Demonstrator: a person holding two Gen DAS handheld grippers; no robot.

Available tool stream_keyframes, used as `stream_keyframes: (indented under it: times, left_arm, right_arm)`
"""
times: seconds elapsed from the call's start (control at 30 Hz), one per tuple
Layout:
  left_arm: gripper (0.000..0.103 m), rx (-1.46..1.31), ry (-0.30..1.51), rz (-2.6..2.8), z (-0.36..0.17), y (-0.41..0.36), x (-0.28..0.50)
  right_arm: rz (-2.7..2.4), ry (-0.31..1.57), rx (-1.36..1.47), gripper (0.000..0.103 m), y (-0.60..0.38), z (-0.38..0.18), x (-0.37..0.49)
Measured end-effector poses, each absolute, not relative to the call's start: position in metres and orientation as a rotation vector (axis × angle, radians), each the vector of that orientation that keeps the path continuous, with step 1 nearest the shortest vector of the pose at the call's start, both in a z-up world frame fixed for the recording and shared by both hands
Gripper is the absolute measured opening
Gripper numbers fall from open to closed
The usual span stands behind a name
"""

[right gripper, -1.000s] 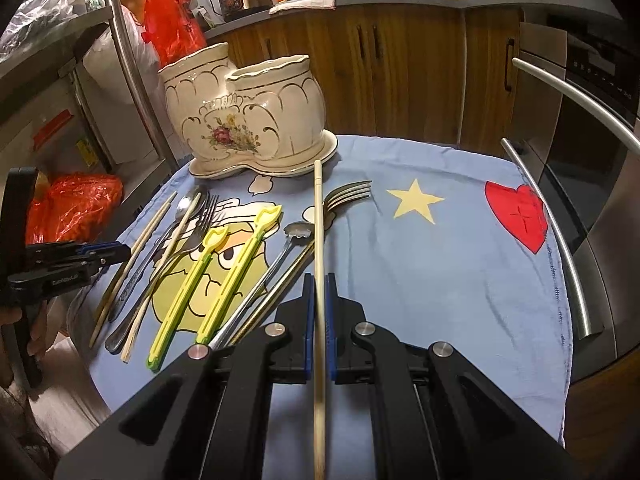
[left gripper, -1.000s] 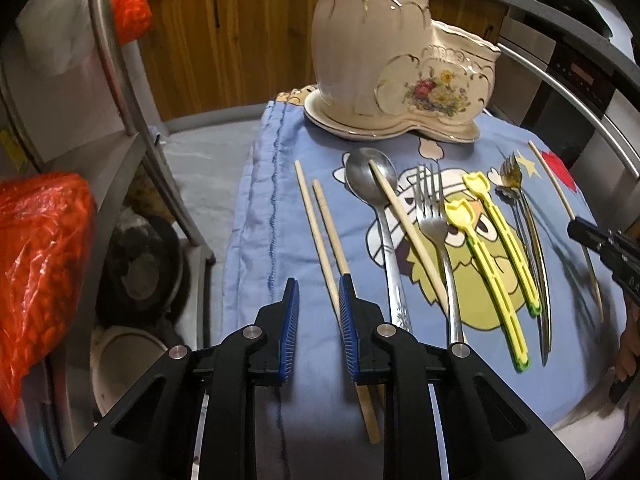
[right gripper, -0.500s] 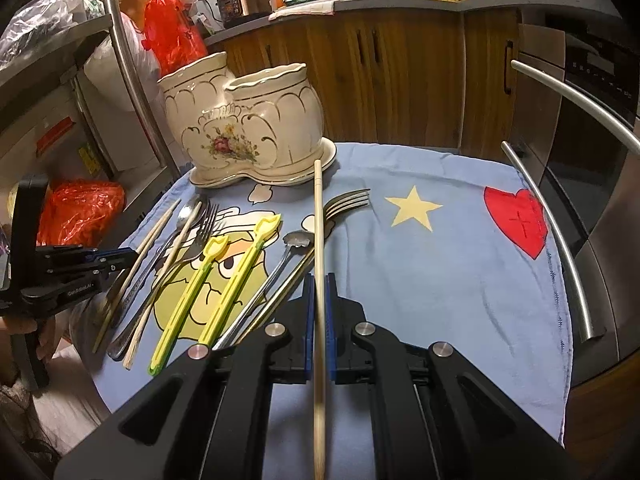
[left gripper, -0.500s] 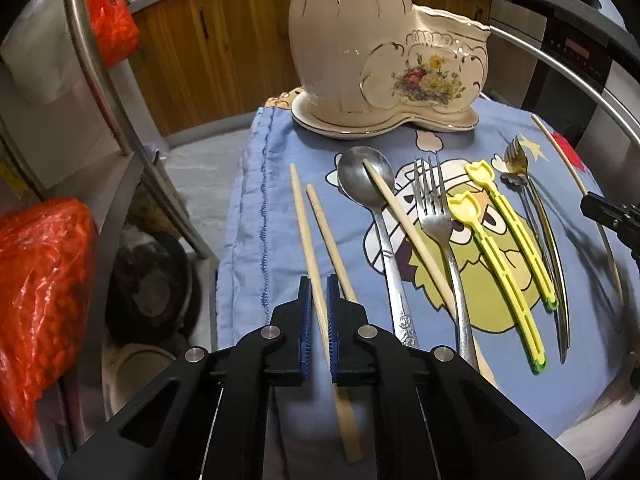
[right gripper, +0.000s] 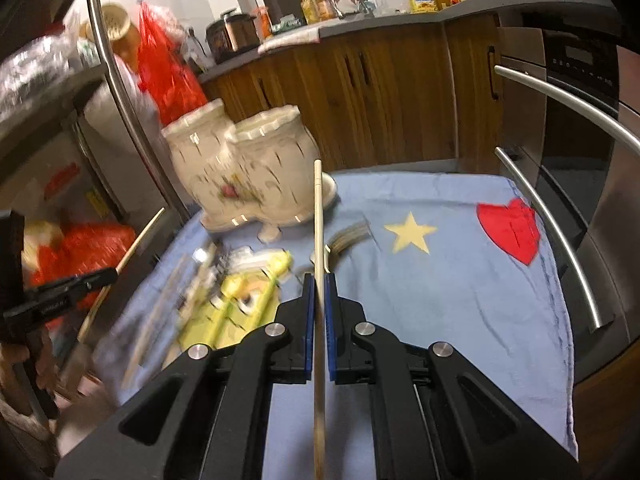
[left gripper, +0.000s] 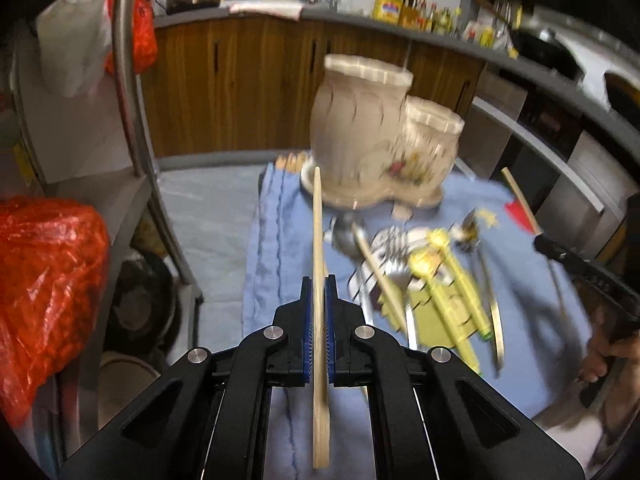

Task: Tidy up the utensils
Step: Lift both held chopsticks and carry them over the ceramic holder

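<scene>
My left gripper [left gripper: 319, 282] is shut on a wooden chopstick [left gripper: 317, 220] and holds it in the air above the blue cloth [left gripper: 272, 248]. Its tip points toward the cream ceramic utensil holder [left gripper: 372, 140]. Still lying on the cloth are a spoon [left gripper: 345, 233], a second chopstick [left gripper: 378, 274], forks and two yellow utensils [left gripper: 454, 280], all blurred. My right gripper [right gripper: 319, 280] is shut on another chopstick [right gripper: 317, 208], likewise aimed at the holder [right gripper: 244, 168]. In each wrist view the other gripper shows at the edge with its chopstick.
A metal rack post [left gripper: 130, 80] and a red plastic bag [left gripper: 44, 280] stand left of the cloth. Oven handles [right gripper: 560, 240] run along the right side. Wooden cabinets [right gripper: 380, 92] are behind the holder. The cloth's starred right part [right gripper: 440, 280] is bare.
My left gripper closed on the leftmost chopstick and lifted it off the cloth, tipping upward toward the holder. The right gripper kept its chopstick and tilted up a little.
</scene>
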State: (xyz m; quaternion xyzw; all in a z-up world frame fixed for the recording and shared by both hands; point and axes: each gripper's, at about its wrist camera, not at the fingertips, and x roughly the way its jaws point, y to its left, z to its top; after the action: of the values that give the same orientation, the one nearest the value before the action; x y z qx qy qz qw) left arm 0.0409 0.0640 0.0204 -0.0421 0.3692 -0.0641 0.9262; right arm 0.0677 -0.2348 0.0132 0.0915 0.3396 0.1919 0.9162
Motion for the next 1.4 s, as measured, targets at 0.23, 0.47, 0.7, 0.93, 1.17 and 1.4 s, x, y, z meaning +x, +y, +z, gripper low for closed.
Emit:
stream_keyframes:
  times: [0.23, 0.47, 0.7, 0.93, 1.17, 1.4]
  left_arm:
    - [0.006, -0.114, 0.563, -0.188, 0.092, 0.079, 0.049]
    - [0.006, -0.197, 0.415, -0.297, 0.146, 0.073, 0.119]
    - [0.006, -0.243, 0.396, -0.321, 0.14, 0.055, 0.194]
    - [0.006, -0.248, 0.369, -0.309, 0.114, 0.046, 0.225]
    - [0.006, -0.196, 0.318, -0.286, 0.094, 0.035, 0.229]
    - [0.006, -0.159, 0.323, -0.284, 0.085, 0.03, 0.221]
  right_arm:
    - [0.486, 0.588, 0.233, 0.005, -0.216, 0.073, 0.102]
    - [0.565, 0.485, 0.372, 0.005, -0.199, 0.119, 0.17]
    - [0.519, 0.445, 0.445, 0.005, -0.187, 0.112, 0.231]
    - [0.475, 0.445, 0.476, 0.005, -0.184, 0.085, 0.269]
    - [0.429, 0.423, 0.383, 0.005, -0.172, 0.065, 0.276]
    - [0.421, 0.416, 0.304, 0.005, -0.165, 0.059, 0.262]
